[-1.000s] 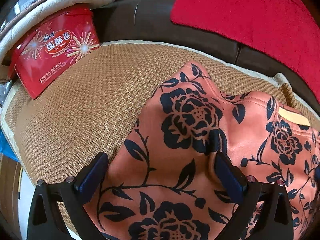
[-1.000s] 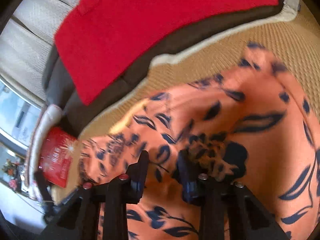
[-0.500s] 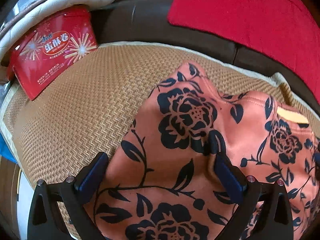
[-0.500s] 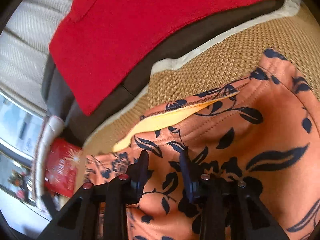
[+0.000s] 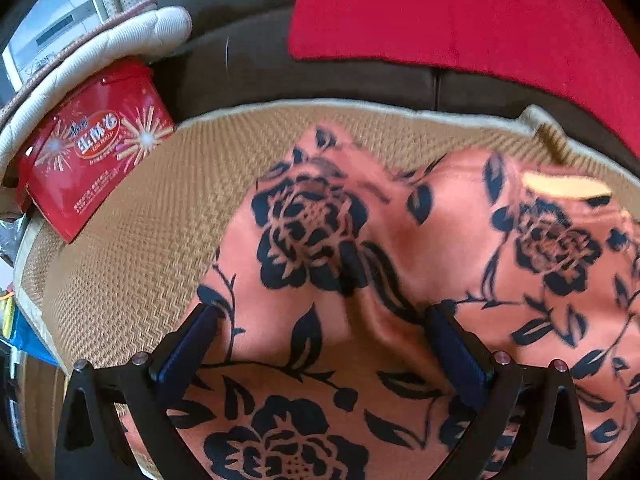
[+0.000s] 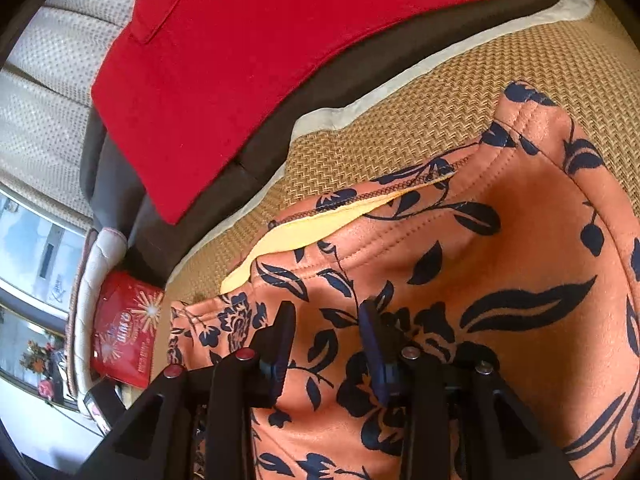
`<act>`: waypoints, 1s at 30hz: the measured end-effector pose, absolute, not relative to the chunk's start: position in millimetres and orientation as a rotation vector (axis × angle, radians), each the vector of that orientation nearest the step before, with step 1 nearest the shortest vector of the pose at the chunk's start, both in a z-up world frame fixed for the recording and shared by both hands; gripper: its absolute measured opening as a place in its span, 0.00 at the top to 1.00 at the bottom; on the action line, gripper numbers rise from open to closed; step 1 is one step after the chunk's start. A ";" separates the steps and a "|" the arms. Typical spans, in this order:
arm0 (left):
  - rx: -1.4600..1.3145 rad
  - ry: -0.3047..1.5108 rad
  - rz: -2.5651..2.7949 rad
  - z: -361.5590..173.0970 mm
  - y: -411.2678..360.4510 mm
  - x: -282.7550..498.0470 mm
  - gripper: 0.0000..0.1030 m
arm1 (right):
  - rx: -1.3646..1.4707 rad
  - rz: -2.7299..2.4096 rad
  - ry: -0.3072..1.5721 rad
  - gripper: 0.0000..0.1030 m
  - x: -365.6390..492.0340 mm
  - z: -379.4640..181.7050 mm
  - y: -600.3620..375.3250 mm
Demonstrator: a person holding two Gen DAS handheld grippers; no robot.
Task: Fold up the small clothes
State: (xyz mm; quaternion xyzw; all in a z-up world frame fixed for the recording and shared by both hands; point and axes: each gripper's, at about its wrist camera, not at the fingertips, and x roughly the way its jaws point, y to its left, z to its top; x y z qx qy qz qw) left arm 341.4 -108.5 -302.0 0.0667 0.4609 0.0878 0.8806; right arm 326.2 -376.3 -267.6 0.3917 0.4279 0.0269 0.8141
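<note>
An orange garment with dark blue flowers (image 5: 400, 272) lies rumpled on a woven straw mat (image 5: 152, 240). Its pale yellow lining shows at the neck opening (image 6: 304, 232). My left gripper (image 5: 324, 328) is open, its jaws wide apart over the near part of the cloth, with a raised fold running between them. My right gripper (image 6: 326, 332) is over the garment (image 6: 500, 280) just below the neck opening; its jaws stand a small gap apart with cloth between them, and it is unclear whether they pinch it.
A red snack tub (image 5: 88, 152) stands at the mat's far left corner, also in the right wrist view (image 6: 124, 328). A red cushion (image 5: 460, 16) leans on the brown sofa back (image 5: 248, 64). A padded cream cover (image 5: 104, 48) lies at left.
The right gripper has moved along the garment toward the neck opening, and the lining has come into view. The left gripper has pulled back a little; the cloth between its jaws has bunched.
</note>
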 end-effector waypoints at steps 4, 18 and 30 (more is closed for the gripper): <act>0.147 0.914 0.194 -293.5 -115.0 338.1 0.00 | 0.855 0.074 0.893 0.63 319.8 -262.9 -380.4; 0.157 0.872 0.193 -286.6 -121.5 333.5 0.00 | 0.798 0.157 0.941 0.45 330.0 -261.7 -343.5; 0.143 0.871 0.203 -286.4 -103.5 333.7 0.00 | 0.694 0.221 0.913 0.44 328.1 -247.6 -307.5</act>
